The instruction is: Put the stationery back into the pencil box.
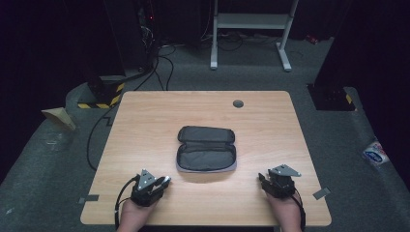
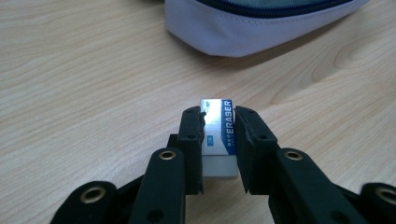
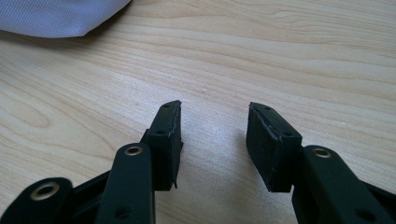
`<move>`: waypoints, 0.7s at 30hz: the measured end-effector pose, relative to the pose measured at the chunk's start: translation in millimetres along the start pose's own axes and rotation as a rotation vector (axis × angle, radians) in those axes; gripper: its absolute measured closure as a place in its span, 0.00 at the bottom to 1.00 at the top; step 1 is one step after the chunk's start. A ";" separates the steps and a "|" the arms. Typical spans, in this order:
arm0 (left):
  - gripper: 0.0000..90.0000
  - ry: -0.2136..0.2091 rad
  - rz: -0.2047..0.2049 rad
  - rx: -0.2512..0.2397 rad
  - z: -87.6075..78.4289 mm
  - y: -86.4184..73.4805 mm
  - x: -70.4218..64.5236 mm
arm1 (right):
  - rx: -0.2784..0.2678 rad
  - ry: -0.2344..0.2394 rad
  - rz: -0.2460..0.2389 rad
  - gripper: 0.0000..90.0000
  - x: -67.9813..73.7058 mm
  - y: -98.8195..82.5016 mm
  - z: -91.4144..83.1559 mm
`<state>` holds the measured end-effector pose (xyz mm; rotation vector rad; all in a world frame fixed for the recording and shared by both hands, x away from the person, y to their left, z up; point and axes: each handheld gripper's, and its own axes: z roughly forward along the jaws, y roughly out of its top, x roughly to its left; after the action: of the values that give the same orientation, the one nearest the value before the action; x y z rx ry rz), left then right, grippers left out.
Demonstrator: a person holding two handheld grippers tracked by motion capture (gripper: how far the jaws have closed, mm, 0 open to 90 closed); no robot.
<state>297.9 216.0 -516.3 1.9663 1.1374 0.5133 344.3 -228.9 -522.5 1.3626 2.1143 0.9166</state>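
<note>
Left gripper view: left gripper point(image 2: 218, 122) jaws clamp rectangular eraser point(image 2: 218, 135); right gripper point(image 3: 214, 122) jaws apart, empty.

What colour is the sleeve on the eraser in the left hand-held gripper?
Blue and white, with white lettering on the blue band; the eraser shows best in the left gripper view.

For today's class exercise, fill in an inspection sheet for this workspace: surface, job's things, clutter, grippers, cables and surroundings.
Surface: wooden table, with a round grey grommet.
Job's things: eraser in the left gripper; open pencil case at centre.
Clutter: tape pieces at the table's near corners.
Grippers: left gripper shut on the eraser; right gripper open, nothing between the jaws.
Cables: black cables on the floor.
Surroundings: grey carpet, white stand, dark backdrop.
</note>
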 end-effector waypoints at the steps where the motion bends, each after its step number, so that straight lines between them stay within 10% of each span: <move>1: 0.81 -0.003 -0.002 -0.006 -0.4 1.5 -0.4 | 0.001 0.000 0.000 0.61 0.1 -0.1 -0.2; 21: 0.81 -0.010 -0.001 -0.086 -7.9 25.6 -0.2 | 0.002 -0.002 0.004 0.60 0.2 -0.1 -0.1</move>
<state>306.2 211.9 -491.2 1.8923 1.0921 0.5424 344.1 -228.7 -522.5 1.3690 2.1115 0.9149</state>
